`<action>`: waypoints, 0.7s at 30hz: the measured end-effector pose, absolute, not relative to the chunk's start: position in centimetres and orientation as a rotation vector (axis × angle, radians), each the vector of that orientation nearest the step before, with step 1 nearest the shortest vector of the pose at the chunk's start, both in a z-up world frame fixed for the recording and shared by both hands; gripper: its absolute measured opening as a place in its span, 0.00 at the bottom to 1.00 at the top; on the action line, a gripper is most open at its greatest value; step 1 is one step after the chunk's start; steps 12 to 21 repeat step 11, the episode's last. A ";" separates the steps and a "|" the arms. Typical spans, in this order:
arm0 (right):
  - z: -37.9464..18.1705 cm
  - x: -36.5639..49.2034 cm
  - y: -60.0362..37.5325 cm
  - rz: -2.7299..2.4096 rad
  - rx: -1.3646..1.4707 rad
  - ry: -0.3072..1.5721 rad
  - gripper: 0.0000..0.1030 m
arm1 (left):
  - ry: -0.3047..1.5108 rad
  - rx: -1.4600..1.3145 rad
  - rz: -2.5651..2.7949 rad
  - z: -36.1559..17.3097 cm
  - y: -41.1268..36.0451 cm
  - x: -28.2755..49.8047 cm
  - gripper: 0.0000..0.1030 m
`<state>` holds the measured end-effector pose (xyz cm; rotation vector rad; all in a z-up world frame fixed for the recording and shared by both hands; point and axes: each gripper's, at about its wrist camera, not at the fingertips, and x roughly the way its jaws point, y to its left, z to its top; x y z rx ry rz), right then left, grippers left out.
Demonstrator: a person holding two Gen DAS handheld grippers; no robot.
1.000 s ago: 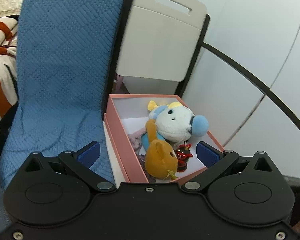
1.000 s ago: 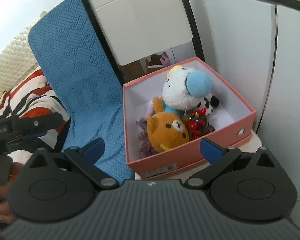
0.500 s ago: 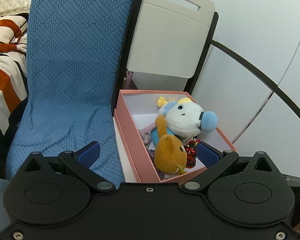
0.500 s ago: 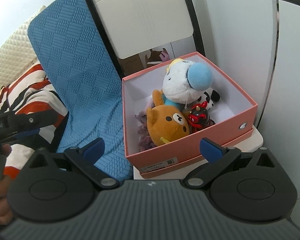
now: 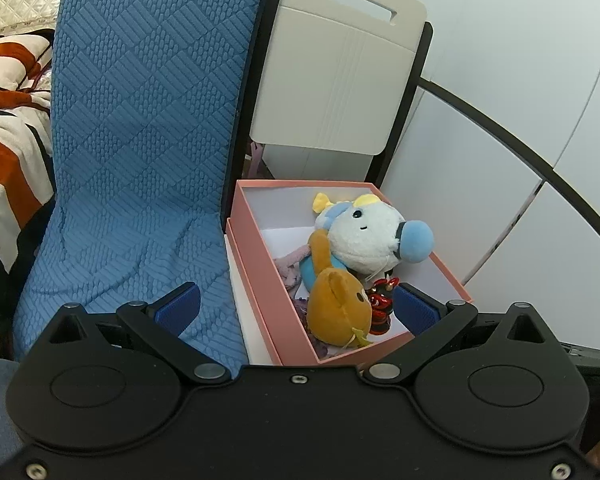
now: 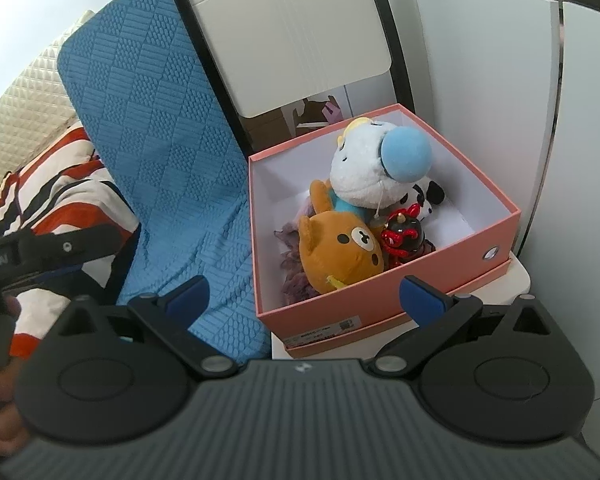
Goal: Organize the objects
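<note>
Toys piled in pink box point(image 6: 380, 304) ahead of right gripper point(image 6: 306, 294), fingers spread, empty: bear plush point(image 6: 340, 248) nearest, white plush point(image 6: 372, 168) stacked behind, likely for compact storage. Left gripper point(image 5: 298, 306) fingers likewise apart, holding nothing, box corner between them.

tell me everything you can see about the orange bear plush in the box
The orange bear plush is a soft, fuzzy toy with round ears, a pale muzzle, black dot eyes and a small yellow tag near its base. It lies tilted on its side in the near part of the pink box, leaning against the white plush with the blue snout, beside the red and black figurine, over purple fabric. No gripper touches it.
</note>
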<state>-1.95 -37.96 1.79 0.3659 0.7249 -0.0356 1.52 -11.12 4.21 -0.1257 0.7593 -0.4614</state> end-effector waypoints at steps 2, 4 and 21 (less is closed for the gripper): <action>1.7 -1.9 -38.0 -0.037 0.367 0.727 1.00 | 0.762 -0.125 -0.460 4.2 -11.1 1.5 1.00; 1.7 -1.9 -38.1 -0.038 0.370 0.728 1.00 | 0.764 -0.124 -0.461 4.3 -11.2 1.5 1.00; 1.5 -1.8 -38.2 -0.039 0.375 0.736 1.00 | 0.757 -0.111 -0.472 4.4 -11.3 1.3 1.00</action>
